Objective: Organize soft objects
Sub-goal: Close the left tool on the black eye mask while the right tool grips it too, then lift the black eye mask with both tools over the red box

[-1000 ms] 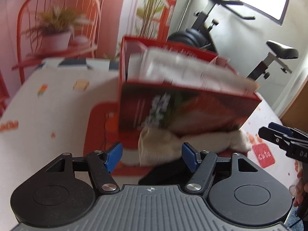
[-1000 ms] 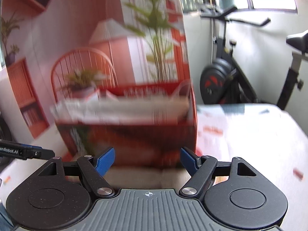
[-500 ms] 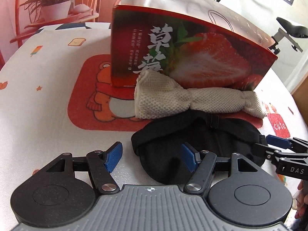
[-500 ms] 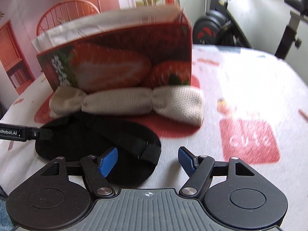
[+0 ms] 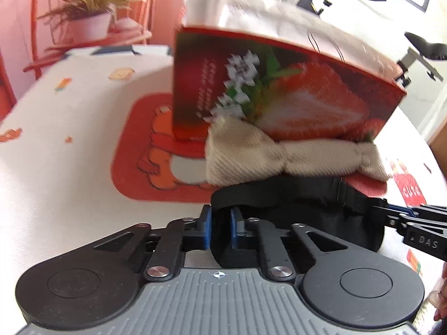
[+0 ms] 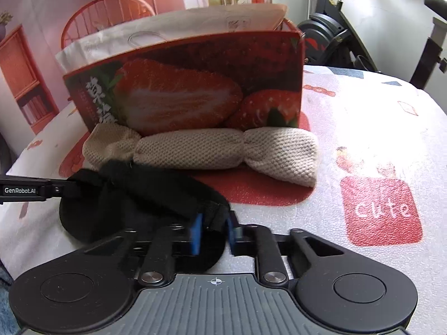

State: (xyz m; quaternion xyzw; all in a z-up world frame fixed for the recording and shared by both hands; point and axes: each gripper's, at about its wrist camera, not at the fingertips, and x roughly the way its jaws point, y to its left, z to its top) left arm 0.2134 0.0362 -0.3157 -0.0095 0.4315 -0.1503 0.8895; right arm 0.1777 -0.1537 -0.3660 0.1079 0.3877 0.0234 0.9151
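Note:
A black eye mask (image 5: pixel 296 203) lies on the table in front of a beige knitted roll (image 5: pixel 279 153). My left gripper (image 5: pixel 220 230) is shut on the mask's left end. My right gripper (image 6: pixel 213 233) is shut on the mask's right end (image 6: pixel 139 201). The beige roll (image 6: pixel 206 150) lies against the front of a red strawberry box (image 6: pixel 190 89), which holds a white bag (image 6: pixel 167 33). The box also shows in the left wrist view (image 5: pixel 279 89). Each gripper's tip shows in the other's view.
A red bear placemat (image 5: pixel 156 156) lies under the box and roll. The white patterned tablecloth (image 6: pixel 377 145) has a red "cute" patch (image 6: pixel 382 212). A plant on an orange chair (image 5: pixel 89 25) and an exercise bike (image 6: pixel 363 28) stand beyond the table.
Both grippers came down to the black eye mask and closed on its two ends; half a second ago both were open just above it.

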